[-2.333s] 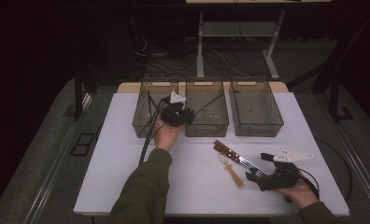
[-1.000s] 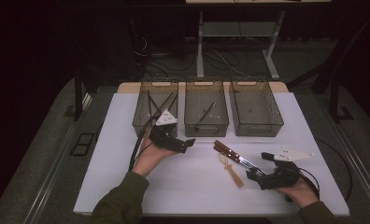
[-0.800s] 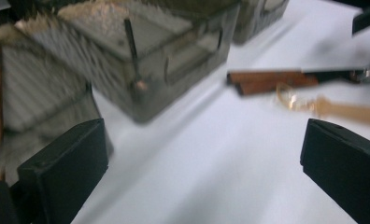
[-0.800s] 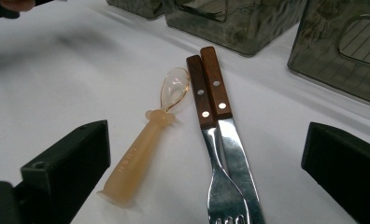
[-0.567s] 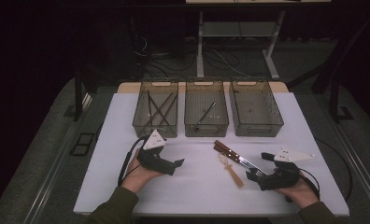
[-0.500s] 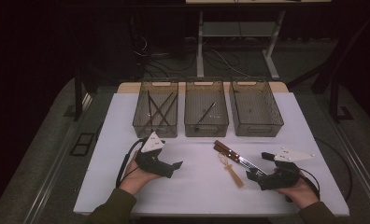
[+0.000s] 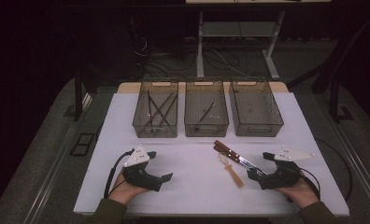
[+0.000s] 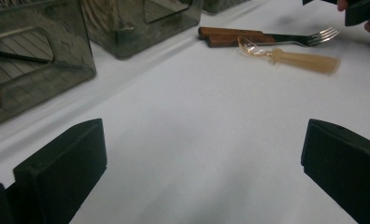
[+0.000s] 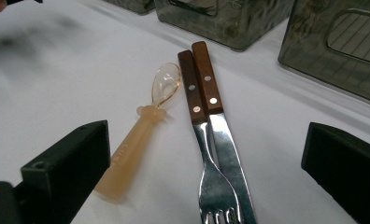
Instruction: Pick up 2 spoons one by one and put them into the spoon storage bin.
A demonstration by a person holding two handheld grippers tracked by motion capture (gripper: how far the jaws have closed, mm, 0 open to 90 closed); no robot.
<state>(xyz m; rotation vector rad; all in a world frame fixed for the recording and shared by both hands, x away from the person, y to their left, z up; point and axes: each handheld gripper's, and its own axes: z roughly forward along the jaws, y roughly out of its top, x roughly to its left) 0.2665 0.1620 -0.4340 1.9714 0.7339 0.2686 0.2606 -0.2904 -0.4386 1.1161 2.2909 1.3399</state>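
Note:
A fork [image 7: 243, 161] and a knife [image 9: 230, 158], both with brown wooden handles, lie side by side on the white table [image 7: 192, 140]. Just left of them is an amber plastic spoon [image 7: 231, 171]. My right gripper [image 7: 259, 164] rests open at the front right, its jaws pointing at the tips of the cutlery. In the right gripper view the fork [image 9: 206, 186] and spoon [image 9: 141, 126] lie between the spread jaws, untouched. At the front left my left gripper [image 7: 159, 165] stands open over bare table, and its own view shows the fork [image 8: 286, 38] and spoon [image 8: 295, 59] farther off.
Three smoky clear bins stand in a row at the back. The left bin [image 7: 143, 127] holds several dark utensils and the middle bin [image 7: 206, 129] holds one. The right bin [image 7: 257, 129] stands beside them. Table legs and cables lie beyond the far edge.
My left gripper has drawn back from the left bin to the table's front left, open with nothing in it. The right gripper and the cutlery have stayed put.

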